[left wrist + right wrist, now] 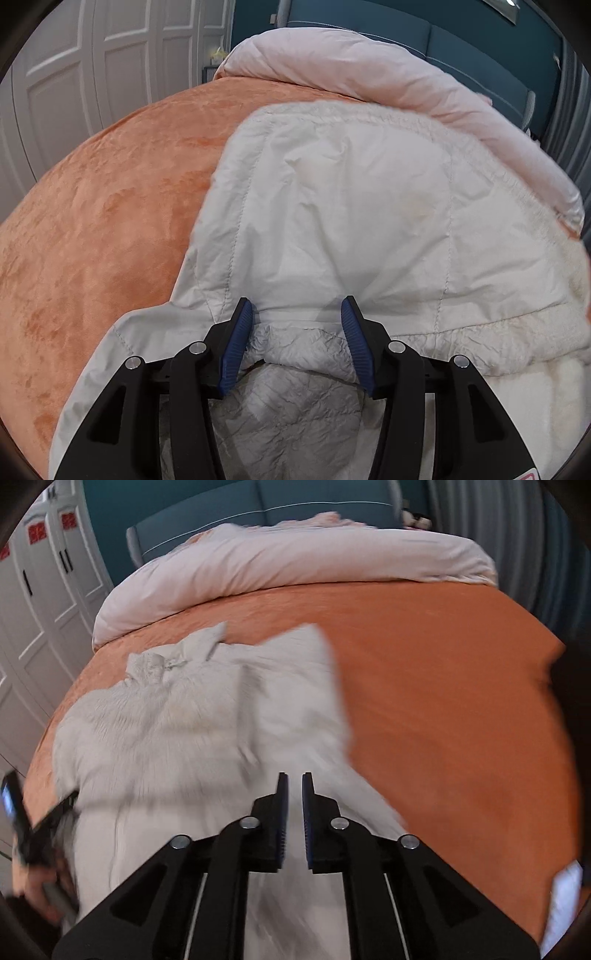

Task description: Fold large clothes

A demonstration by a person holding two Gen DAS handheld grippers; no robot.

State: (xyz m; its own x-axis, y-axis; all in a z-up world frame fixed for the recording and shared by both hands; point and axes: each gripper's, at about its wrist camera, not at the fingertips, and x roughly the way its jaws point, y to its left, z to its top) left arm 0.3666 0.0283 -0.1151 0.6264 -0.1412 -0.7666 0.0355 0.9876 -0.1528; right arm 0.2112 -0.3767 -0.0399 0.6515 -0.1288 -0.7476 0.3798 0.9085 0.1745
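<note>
- Nearest the left wrist camera, the left gripper [297,314] stands about half open over the white jacket [332,206]; crinkled lining bulges between the blue pads [242,332], but whether they actually press the fabric cannot be told.
- Spread on the orange bedspread [92,221], the jacket lies with its hood toward the far side and its body running back to the near edge of the bed, under both tools.
- Seen from the right wrist camera, the right gripper [294,786] has its jaws nearly together with only a thin slit between them and nothing visible in it; the jacket below is motion-blurred.
- Likely risk: with the right tool empty, only the left side could anchor the cloth, so a pull there may drag the whole jacket askew or bunch the hood rather than make a clean fold.
- Slippery shell fabric could also slide out of a loose hold.
- Room is generous to the right, where bare bedspread reaches the bed's edge; the far side is bounded by a rolled pale duvet [295,561], and white wardrobe doors [74,74] stand off to the left.
</note>
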